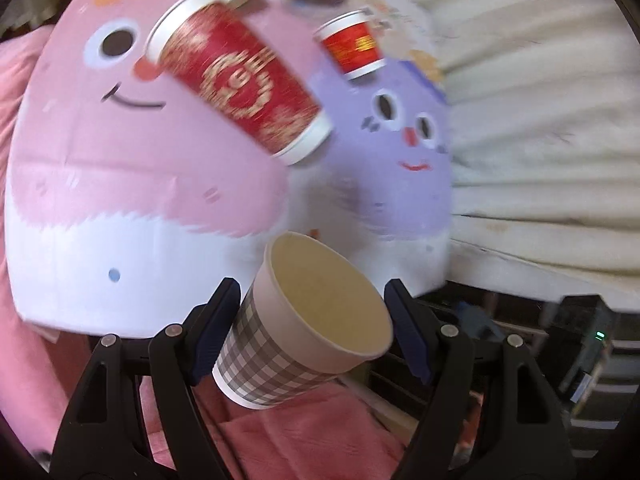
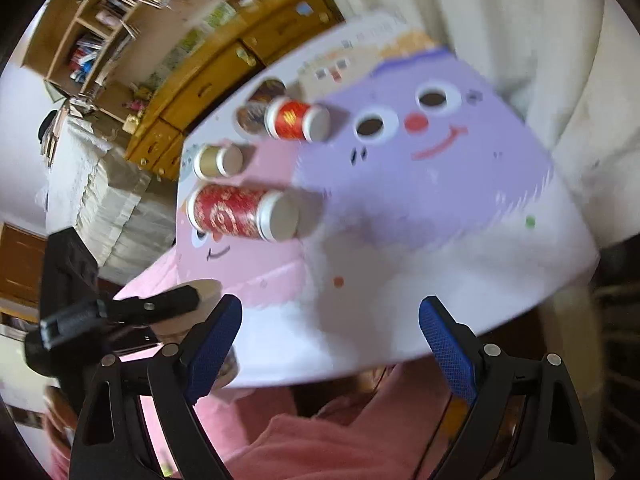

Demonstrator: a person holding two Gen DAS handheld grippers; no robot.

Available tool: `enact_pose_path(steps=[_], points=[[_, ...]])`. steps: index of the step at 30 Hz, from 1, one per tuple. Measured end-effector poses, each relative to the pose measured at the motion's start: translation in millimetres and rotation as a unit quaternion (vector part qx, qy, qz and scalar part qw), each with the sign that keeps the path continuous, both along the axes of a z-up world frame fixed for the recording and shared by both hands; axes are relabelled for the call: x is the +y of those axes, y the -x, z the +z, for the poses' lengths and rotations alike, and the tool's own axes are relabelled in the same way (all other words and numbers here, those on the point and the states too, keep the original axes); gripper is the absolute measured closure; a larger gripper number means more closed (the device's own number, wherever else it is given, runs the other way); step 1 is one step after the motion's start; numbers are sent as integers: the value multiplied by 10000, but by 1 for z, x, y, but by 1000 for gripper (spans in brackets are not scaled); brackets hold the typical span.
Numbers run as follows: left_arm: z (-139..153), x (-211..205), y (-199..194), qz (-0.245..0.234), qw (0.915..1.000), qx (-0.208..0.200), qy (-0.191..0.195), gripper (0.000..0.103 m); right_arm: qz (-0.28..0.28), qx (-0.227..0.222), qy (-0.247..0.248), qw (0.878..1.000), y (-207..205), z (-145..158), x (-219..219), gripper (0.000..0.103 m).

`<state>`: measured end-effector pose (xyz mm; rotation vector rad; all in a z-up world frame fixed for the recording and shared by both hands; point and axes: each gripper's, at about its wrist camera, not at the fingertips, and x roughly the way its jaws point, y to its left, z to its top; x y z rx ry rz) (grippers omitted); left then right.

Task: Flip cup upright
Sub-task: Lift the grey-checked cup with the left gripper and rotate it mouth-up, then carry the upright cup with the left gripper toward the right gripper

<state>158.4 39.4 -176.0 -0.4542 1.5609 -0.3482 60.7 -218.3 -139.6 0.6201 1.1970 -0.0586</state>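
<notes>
Left wrist: gripper point(image 1: 314, 330) around plaid cup point(image 1: 280, 360).

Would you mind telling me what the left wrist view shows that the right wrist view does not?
Only the left wrist view shows the checked cup in full, mouth open toward the camera, held between the left gripper jaws. Only the right wrist view shows the wooden cabinets, the bookshelf, and the right gripper, open and holding nothing. Both show the cartoon tablecloth and three upside-down cups, including the large red cup.
</notes>
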Motion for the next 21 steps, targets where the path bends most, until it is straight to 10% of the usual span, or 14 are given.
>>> enact_pose_path(steps=[21], points=[[-96,-83,-3,1726,9810,654,-594,29,1619,1364,-225,9771,-76,-72,-92,9]])
